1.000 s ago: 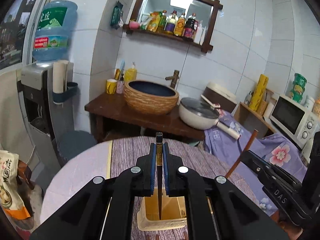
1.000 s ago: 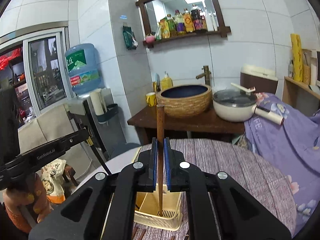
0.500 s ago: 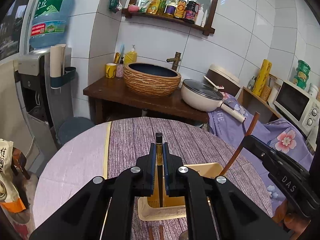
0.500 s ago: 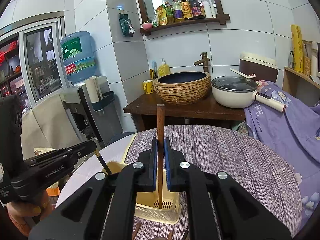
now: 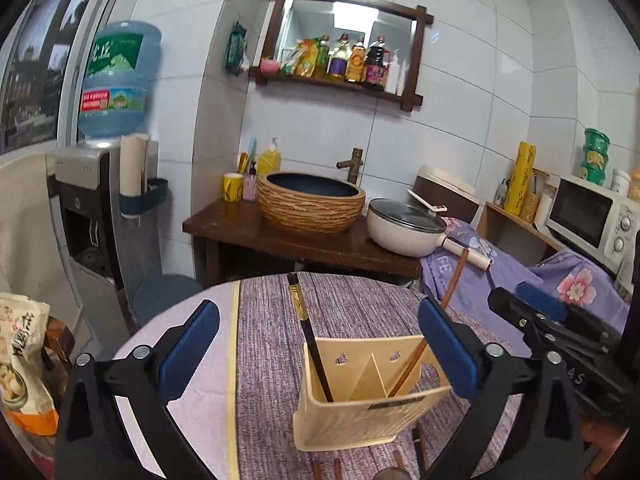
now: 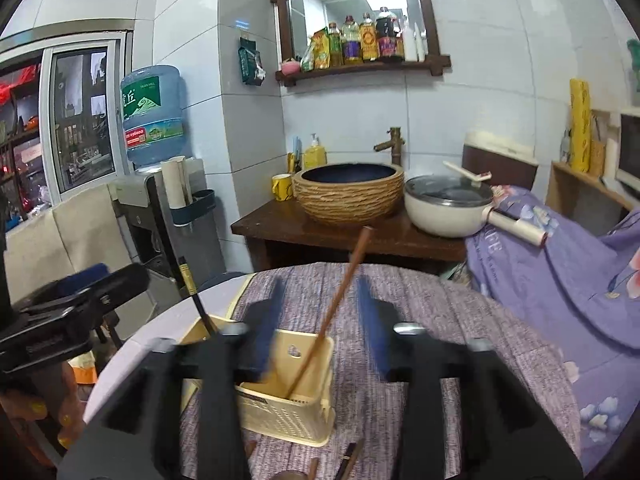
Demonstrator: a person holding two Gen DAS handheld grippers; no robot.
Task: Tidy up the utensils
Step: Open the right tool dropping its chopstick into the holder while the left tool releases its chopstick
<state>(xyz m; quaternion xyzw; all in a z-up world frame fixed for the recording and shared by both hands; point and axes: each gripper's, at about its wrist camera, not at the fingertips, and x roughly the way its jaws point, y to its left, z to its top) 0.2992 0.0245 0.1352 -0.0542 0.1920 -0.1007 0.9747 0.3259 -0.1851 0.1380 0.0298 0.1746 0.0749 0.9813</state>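
Observation:
A cream plastic utensil basket (image 5: 360, 404) stands on the round table's purple cloth; it also shows in the right wrist view (image 6: 292, 404). A black chopstick (image 5: 306, 332) leans in its left compartment, and it shows too in the right wrist view (image 6: 196, 300). A brown chopstick (image 6: 332, 312) leans in the right compartment, also seen in the left wrist view (image 5: 424, 344). My left gripper (image 5: 316, 348) is open wide around the basket, holding nothing. My right gripper (image 6: 320, 328) is open and blurred, with the brown chopstick standing free between its jaws.
More utensil ends (image 6: 348, 460) lie on the cloth in front of the basket. Behind the table stand a wooden counter (image 5: 304, 240) with a woven basin and a white pot, a water dispenser (image 5: 92, 208) at left, and a microwave (image 5: 592, 216) at right.
Both grippers have opened and let go of their chopsticks. The black and brown chopsticks now lean in the basket on their own.

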